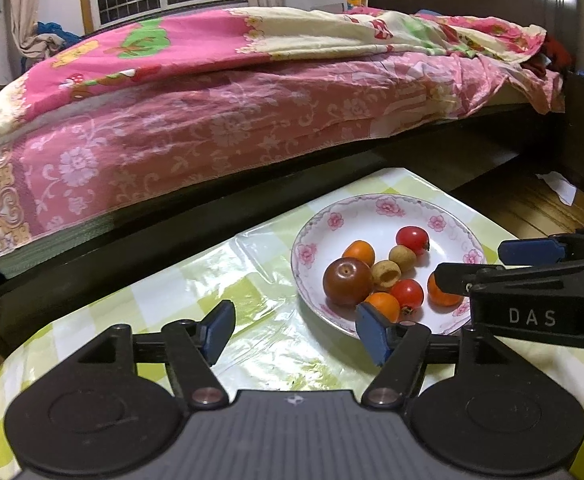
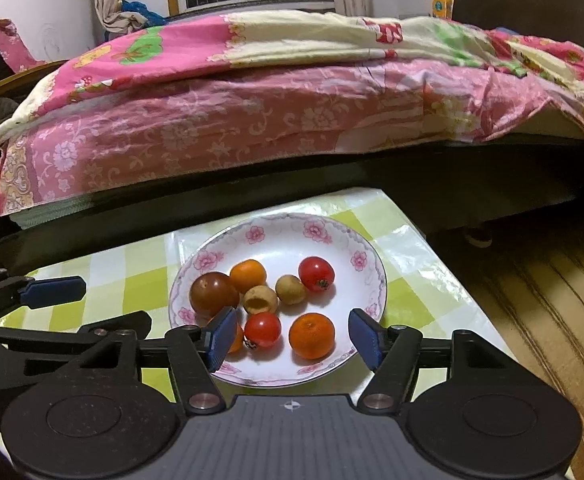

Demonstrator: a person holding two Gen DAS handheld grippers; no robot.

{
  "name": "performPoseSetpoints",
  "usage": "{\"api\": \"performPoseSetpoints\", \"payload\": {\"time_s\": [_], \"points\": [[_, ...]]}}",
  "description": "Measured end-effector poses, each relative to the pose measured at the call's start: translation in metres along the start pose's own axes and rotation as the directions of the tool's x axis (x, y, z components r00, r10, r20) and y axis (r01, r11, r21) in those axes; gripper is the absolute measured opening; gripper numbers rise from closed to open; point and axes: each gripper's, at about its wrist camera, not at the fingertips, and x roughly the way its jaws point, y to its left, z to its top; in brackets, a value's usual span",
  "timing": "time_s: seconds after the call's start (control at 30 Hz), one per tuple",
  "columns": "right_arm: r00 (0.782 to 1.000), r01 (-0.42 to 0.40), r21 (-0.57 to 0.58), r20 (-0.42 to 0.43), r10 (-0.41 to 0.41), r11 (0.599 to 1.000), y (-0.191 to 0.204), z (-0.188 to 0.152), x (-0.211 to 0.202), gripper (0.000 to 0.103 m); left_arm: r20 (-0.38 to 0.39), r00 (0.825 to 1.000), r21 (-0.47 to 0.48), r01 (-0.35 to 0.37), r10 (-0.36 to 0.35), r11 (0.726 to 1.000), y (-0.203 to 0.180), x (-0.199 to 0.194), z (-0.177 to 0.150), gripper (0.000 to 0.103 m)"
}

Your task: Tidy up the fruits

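Plainly, white letters "DAS" [image 1: 532, 317] show on the black right tongs [image 2: 292, 334], the only readable writing. Both those and the black left tongs [image 1: 296, 330], blue-padded, stand released with nothing gripped, the left pair just left of the white pink-flowered ceramic plate [image 2: 344, 240] on the green-and-white checked surface [image 2: 132, 276]. On that plate lie three small orange citrus fruits [image 2: 312, 335], two red cherry tomatoes [image 2: 316, 274], two tan round fruits [image 2: 290, 289] and one dark brown round fruit [image 2: 212, 294], all clustered toward its near side.
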Motion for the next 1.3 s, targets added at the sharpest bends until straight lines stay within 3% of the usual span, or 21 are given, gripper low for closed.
{"api": "performPoseSetpoints", "payload": {"time_s": [0.7, 0.97, 1.3], "points": [[0.999, 0.032, -0.012, 0.007, -0.031, 0.999, 0.010, -0.024, -0.045, 0.065, 0.018, 0.995, -0.107, -0.092, 0.095, 0.990, 0.013, -0.039, -0.031, 0.103], [0.999, 0.031, 0.018, -0.015, -0.031, 0.999, 0.012, -0.034, -0.057, 0.066, -0.001, 0.992, -0.097, -0.124, 0.125, 0.987, 0.006, -0.051, -0.045, 0.103], [0.998, 0.011, 0.073, -0.056, -0.007, 0.997, 0.020, -0.059, -0.082, 0.066, -0.034, 0.995, -0.125, -0.102, 0.099, 0.987, 0.003, -0.073, -0.061, 0.103]]}}
